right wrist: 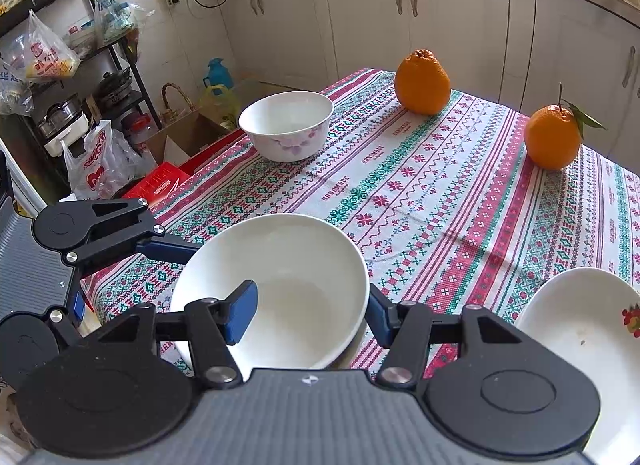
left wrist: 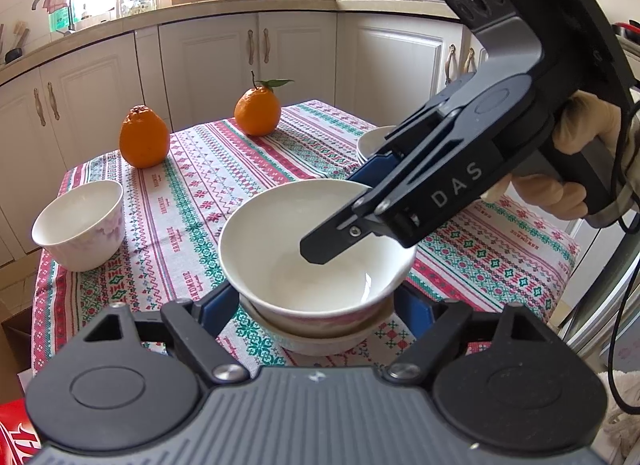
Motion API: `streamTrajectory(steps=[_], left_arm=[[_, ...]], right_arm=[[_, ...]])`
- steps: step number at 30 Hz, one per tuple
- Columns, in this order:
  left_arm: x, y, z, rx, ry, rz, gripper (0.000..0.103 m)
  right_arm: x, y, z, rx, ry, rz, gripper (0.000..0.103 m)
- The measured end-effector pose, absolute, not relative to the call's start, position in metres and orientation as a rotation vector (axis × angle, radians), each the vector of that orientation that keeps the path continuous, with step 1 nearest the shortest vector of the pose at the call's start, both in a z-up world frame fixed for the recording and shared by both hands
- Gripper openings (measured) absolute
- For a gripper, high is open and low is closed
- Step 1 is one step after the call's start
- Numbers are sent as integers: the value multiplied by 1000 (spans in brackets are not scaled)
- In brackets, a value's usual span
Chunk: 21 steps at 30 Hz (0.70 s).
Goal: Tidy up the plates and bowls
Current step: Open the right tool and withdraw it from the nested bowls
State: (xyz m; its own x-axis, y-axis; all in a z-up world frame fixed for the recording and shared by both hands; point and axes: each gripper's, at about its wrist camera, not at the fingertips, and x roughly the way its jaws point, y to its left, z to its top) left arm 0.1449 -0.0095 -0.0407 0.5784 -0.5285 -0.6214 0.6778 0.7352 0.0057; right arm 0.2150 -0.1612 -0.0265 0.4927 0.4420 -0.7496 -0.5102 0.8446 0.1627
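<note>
A white bowl (left wrist: 280, 233) with a pink pattern on its outer wall sits nested in a second white bowl (left wrist: 328, 343) near the front edge of the surface, which is covered by a striped red, green and white tablecloth (left wrist: 192, 185).

The right hand-held gripper (right wrist: 310, 315) pinches the upper bowl's wall. One blue pad is inside the bowl and the other is outside the rim. A gloved hand (left wrist: 580, 133) holds its grip.

The left hand-held gripper (left wrist: 316, 301) is spread, with a finger on each side of the stacked bowls. Whether its pads touch the walls cannot be told.

A smaller white bowl with a pale purple flower print (left wrist: 80, 225) stands well apart at the left edge of the surface. Two oranges stand toward the far side: one plain (left wrist: 144, 137) and one with a stem and leaf (left wrist: 257, 111).

A white dish with a fruit print (right wrist: 580, 325) lies just to the right of the stack. Pale cabinets line the kitchen behind.
</note>
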Motion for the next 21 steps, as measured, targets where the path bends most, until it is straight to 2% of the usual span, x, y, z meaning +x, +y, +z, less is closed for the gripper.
streamTrajectory(steps=[4,12,21], left_arm=[[145,-8,-42,251,633,-715,88],[139,-5,-41,271,621,-709,94],[132,20,-29,246,599,-673,96]], right_arm=[[214,-160,-28,-97,880,573,67],[208,-161,-23,-116,839,553,97],[208,-154,-16,-136,816,553,103]])
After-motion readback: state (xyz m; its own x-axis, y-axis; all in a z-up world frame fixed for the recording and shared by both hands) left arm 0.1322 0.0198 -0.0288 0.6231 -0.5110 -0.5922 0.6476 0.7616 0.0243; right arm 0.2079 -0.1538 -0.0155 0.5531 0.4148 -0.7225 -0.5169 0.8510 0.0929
